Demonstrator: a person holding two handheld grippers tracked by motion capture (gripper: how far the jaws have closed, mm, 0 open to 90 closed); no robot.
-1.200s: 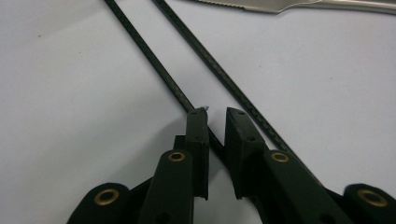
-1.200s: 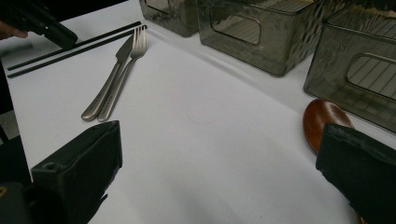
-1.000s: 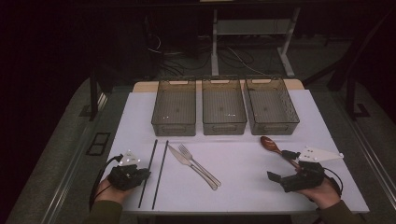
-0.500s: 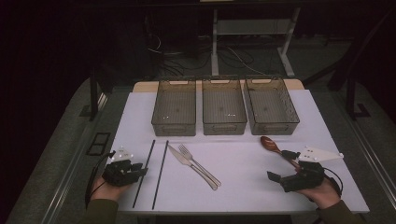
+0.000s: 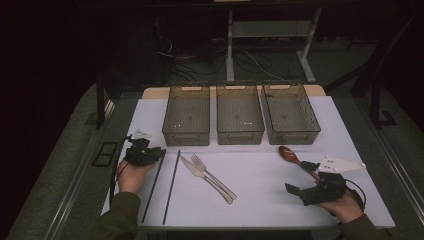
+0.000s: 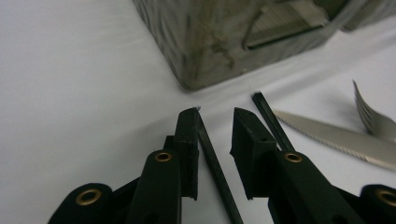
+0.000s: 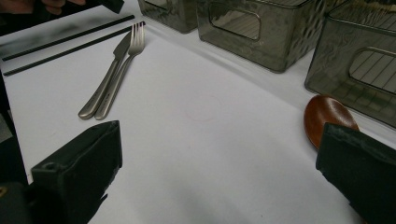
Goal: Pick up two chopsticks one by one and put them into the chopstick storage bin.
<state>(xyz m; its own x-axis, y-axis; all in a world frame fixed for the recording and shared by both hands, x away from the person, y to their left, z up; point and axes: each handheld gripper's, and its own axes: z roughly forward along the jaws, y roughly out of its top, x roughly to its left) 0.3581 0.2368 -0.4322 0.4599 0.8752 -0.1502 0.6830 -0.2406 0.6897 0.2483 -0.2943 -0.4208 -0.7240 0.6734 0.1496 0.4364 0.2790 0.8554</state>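
The bench (image 5: 260, 205) is smooth and white, so anything nudged on it will slide rather than stay put. At its far edge stands the left bin (image 5: 186, 114), the landmark here. Two more bins stand in a row on its right.

The left gripper (image 6: 215, 116) sits just in front of that bin's near left corner. Its jaws have just been closing but stand a little apart, with the tip of one chopstick (image 6: 215, 168) between them. The stick lies against one jaw and clear of the other. If the jaws close while the stick sits off-centre like this, I expect it may roll or twist out, or be caught only at its very end. Held there, its long free length would droop and swing on the way up.

The right gripper (image 5: 298, 176), well to the right of the bin and nearer the person, has its jaws wide apart and holds nothing. The spoon (image 5: 290, 154) lies just beside one jaw, and a careless move could knock it.

The knife (image 5: 200, 172) and fork (image 5: 215, 175) lie in front of the bin, crossing, and a swinging stick could scatter them.

The second chopstick (image 6: 271, 121) lies close beside the first, so a wide or skewed closing could drag it along or pinch both.
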